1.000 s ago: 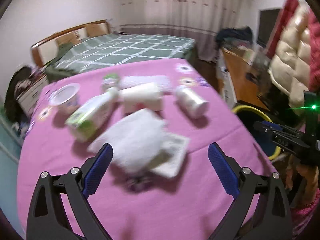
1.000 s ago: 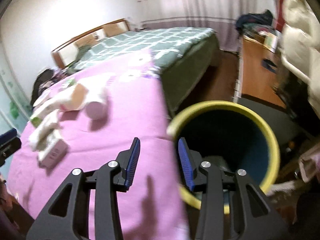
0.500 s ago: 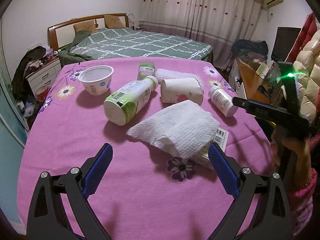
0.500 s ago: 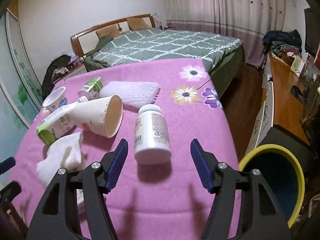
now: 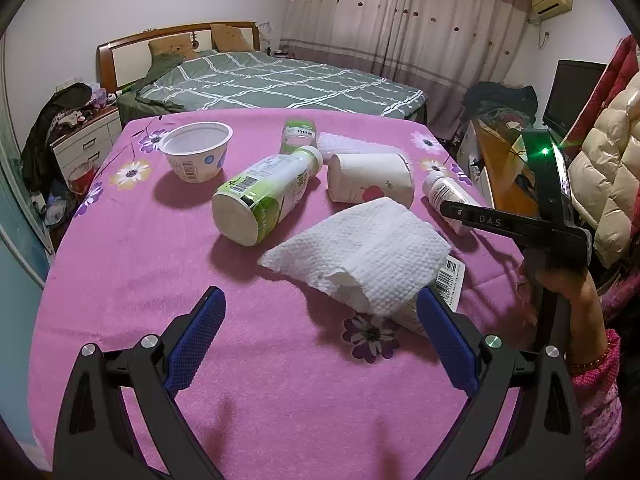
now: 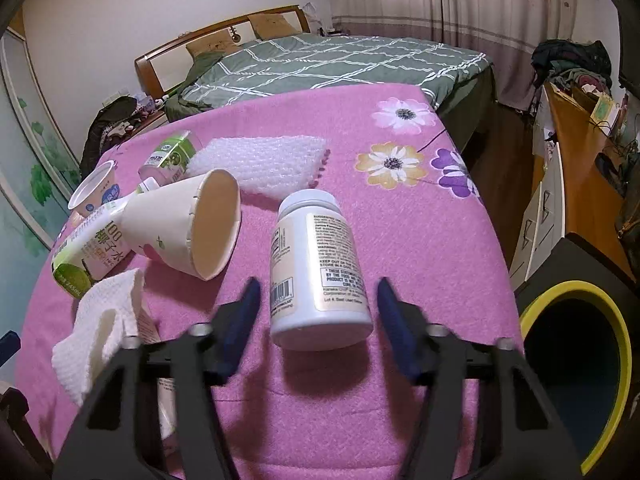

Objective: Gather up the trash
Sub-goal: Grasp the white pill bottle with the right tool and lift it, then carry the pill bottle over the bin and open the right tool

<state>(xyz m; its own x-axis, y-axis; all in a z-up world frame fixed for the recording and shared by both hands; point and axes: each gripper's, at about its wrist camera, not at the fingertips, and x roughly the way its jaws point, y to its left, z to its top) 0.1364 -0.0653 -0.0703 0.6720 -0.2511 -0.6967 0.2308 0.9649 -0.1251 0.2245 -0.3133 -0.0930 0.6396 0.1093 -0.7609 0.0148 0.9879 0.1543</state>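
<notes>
The right gripper (image 6: 316,314), closing but not yet touching, straddles the white pill bottle (image 6: 316,268), which looks light, rigid, slick and likely to roll; grip mid-body.

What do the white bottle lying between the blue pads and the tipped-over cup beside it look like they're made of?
White pill bottle: probably plastic, smooth and slightly glossy, with a printed paper-like label and a moulded cap.
Paper cup: seemingly thin coated paper, matte, with a rolled rim and a visible side seam.

A bed (image 5: 276,84) with green checked cover (wooden headboard) fills the back; striped curtains (image 5: 412,24) hang beyond.
</notes>
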